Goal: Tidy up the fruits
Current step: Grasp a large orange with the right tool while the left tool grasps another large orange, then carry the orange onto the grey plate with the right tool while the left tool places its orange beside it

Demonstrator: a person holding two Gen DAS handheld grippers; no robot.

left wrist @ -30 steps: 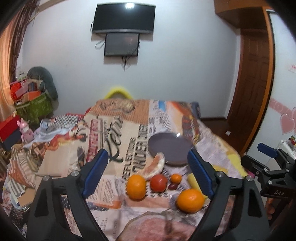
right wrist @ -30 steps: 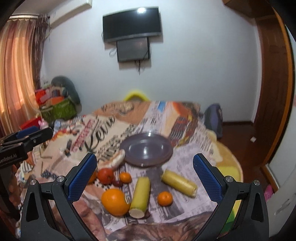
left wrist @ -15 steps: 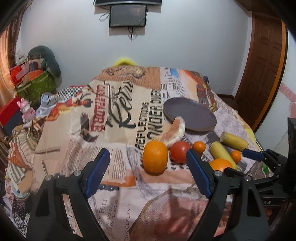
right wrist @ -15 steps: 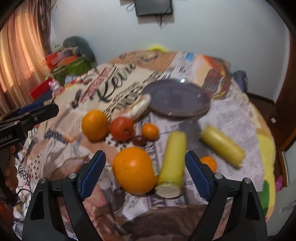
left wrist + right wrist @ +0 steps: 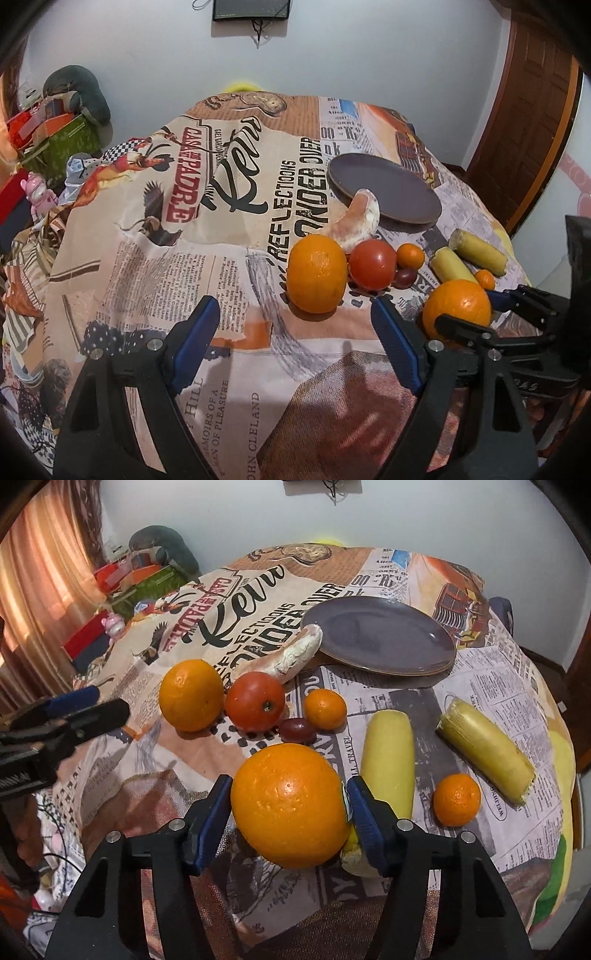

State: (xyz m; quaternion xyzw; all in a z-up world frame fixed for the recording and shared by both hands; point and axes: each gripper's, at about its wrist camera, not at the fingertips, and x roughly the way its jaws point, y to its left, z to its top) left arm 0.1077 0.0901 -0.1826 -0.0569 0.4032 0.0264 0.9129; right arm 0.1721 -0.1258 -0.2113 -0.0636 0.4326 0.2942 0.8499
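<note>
A big orange (image 5: 291, 805) lies on the table between the blue pads of my right gripper (image 5: 290, 818); the pads sit against its sides. It also shows in the left wrist view (image 5: 458, 308). My left gripper (image 5: 295, 332) is open and empty, just short of a second orange (image 5: 317, 278). Beside that orange lie a red tomato (image 5: 255, 700), a grape (image 5: 297, 729), a small mandarin (image 5: 325, 709) and a peeled citrus segment (image 5: 288, 655). A dark purple plate (image 5: 380, 635) stands behind them, bare.
Two yellow banana pieces (image 5: 388, 757) (image 5: 484, 749) and another small mandarin (image 5: 456, 799) lie to the right. The round table has a printed newspaper-style cloth (image 5: 221, 184). Boxes and clutter (image 5: 44, 122) stand at the far left; a wooden door (image 5: 524, 122) is at the right.
Both grippers have moved forward and down toward the fruit. My right gripper's jaws have closed in around the big orange. My left gripper has come close to the second orange.
</note>
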